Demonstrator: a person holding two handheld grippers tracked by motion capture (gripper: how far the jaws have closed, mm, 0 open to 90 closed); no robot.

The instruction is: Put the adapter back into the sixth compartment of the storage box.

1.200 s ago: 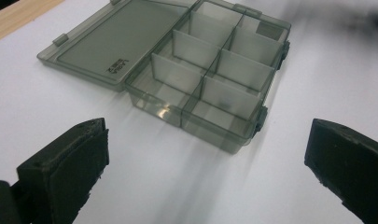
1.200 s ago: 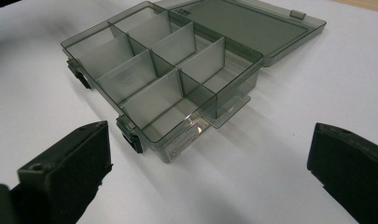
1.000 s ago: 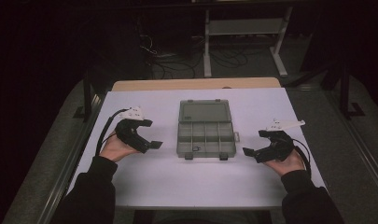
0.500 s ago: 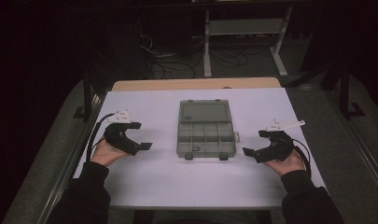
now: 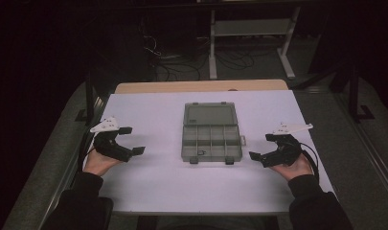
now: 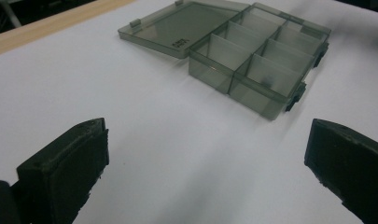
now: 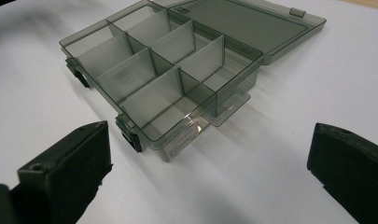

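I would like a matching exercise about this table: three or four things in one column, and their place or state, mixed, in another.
Things:
1. organizer box
2. box lid
3. left gripper
4. right gripper

Places or states:
a. open, at the table's right side
b. lying flat behind the compartments
c. open, at the table's left side
d. in the middle, with divided compartments

Pairs: 1-d, 2-b, 3-c, 4-a
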